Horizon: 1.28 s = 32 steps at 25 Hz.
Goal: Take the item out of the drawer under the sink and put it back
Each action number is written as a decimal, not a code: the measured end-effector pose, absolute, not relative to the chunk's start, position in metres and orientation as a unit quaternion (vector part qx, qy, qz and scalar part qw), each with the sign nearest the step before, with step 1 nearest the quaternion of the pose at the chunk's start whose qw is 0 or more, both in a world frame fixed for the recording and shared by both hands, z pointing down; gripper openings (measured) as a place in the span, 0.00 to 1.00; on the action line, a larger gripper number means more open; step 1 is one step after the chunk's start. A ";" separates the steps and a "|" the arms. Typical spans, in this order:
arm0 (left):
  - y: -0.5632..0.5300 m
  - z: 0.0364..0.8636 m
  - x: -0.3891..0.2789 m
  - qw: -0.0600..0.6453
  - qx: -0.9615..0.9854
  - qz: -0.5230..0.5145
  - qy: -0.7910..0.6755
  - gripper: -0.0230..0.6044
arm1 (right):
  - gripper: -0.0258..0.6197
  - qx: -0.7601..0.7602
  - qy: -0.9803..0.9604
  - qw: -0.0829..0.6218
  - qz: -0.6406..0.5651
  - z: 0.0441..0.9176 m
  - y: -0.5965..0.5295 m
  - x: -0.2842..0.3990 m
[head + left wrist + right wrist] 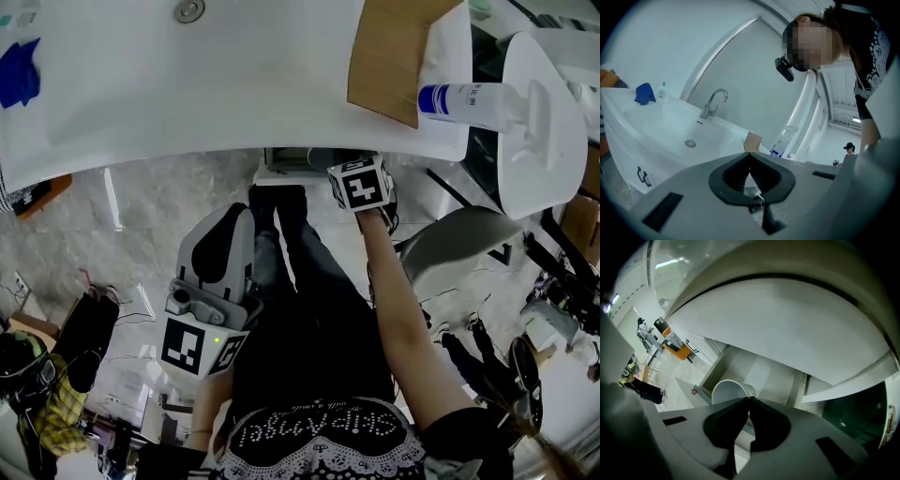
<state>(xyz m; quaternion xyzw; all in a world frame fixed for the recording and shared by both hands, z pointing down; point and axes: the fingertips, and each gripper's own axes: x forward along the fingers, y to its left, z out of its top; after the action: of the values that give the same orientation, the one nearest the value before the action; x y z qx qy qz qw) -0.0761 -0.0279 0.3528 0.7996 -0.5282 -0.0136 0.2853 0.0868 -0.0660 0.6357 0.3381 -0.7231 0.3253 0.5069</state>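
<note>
A white cup point(727, 390) lies tilted in the open drawer point(761, 373) under the white sink point(787, 329). My right gripper point(749, 399) points steeply down into the drawer, and its jaws are pinched together on the cup's rim. In the head view the right gripper point(361, 185) sits at the sink's front edge over the drawer point(291, 161), and the cup is hidden. My left gripper point(239, 220) is held back above the person's lap, away from the drawer. It is shut with nothing in it point(750, 154).
On the sink top point(234, 84) are a blue cloth point(19, 70), a cardboard box point(384, 56) and a spray bottle point(464, 98). A faucet point(714, 102) stands at the basin. A white fixture point(539, 112) stands to the right, with bags and cables on the floor around it.
</note>
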 end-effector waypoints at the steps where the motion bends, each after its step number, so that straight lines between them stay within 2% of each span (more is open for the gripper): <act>1: -0.028 0.352 -0.076 0.284 0.800 -0.014 -0.528 0.04 | 0.08 0.339 -0.724 0.504 0.325 0.633 -0.065 0.087; 18: -0.019 0.325 -0.087 0.257 0.818 -0.024 -0.514 0.04 | 0.08 0.400 -0.738 0.391 0.377 0.580 -0.054 0.079; 32: -0.020 0.288 -0.098 0.219 0.847 -0.027 -0.484 0.04 | 0.08 0.449 -0.760 0.302 0.360 0.512 -0.039 0.082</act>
<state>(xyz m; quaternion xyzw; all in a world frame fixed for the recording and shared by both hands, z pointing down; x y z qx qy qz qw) -0.0983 -0.0199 0.2877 0.8466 -0.4843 -0.0274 0.2189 0.0822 -0.0391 0.5118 0.4494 -0.7596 0.3604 0.3018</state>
